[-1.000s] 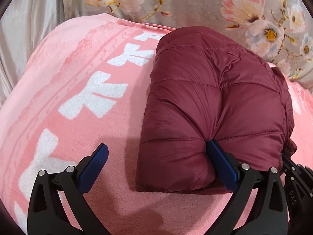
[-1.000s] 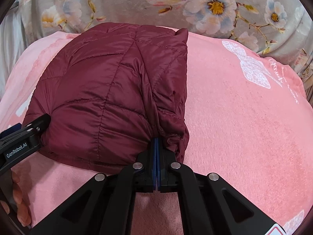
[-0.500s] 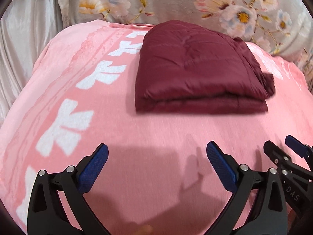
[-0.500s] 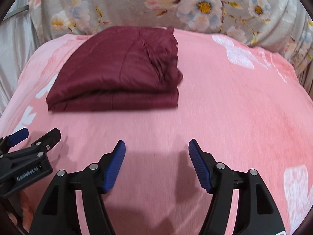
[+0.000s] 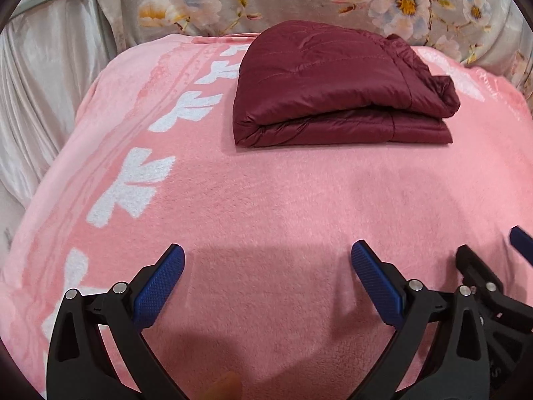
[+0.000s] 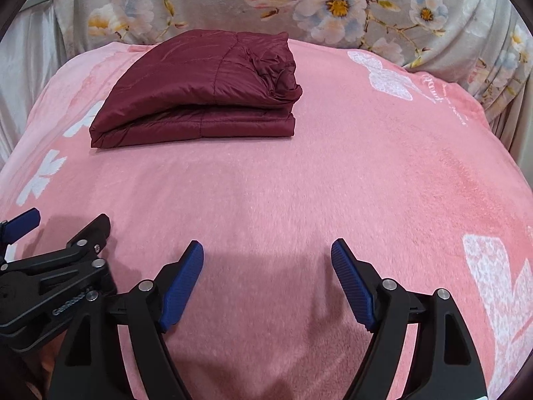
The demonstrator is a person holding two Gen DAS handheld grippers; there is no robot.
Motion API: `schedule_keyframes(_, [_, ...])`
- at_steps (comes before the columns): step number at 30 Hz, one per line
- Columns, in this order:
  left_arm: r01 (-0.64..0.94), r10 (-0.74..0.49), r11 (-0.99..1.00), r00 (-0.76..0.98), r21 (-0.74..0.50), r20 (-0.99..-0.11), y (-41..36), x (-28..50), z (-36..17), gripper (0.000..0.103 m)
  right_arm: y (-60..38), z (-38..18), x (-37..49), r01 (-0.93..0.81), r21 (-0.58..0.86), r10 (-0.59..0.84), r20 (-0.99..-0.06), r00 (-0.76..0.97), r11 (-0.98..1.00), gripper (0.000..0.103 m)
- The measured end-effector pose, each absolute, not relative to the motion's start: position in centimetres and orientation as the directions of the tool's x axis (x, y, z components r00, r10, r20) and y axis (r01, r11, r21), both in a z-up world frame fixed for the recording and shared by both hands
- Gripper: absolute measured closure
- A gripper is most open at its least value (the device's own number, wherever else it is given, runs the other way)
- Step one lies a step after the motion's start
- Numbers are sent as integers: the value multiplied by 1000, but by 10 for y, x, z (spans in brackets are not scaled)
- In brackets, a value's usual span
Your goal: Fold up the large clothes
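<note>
I am looking at the folded maroon jacket lying on the pink blanket, well apart from both tools and straight ahead of them, its long axis running across my view with the folded edge facing me; the left gripper is standing wide with nothing between its pads; the right gripper is opening, also empty. Judging from both wrist views, the jacket is sitting roughly between the two grippers' lines, neither hand clearly nearer.
</note>
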State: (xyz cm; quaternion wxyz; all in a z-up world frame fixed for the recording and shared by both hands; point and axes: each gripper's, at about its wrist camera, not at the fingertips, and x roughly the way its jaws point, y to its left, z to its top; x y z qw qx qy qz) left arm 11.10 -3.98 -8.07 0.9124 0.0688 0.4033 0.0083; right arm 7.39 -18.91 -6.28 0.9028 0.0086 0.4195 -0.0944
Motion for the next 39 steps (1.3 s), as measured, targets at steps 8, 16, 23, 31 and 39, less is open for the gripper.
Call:
schedule_keyframes(8, [47,60,991,683,125,-728,-40,109,-80,6,-193,-64,74,176,-50,-152,-760,631,983,26])
schedule_keyframes(16, [41,54,993,695,115,-717,-39,107,-78,7,-192,-62,72,169,-47,-146,-751,644,985,26])
schedule_keyframes(23, [38,57,992,701,117,-711,-39,106,-76,7,-190,-61,71,171,-52,-152,-744,650,984,26])
schedule_keyframes(31, [35,59,992,707,118,-705,-38,104,-75,7,-188,-59,70,173,-60,-160,-737,657,983,26])
schedule_keyframes(39, [36,58,992,712,118,-700,-37,104,-74,7,-187,-58,69,175,-60,-162,-734,659,983,26])
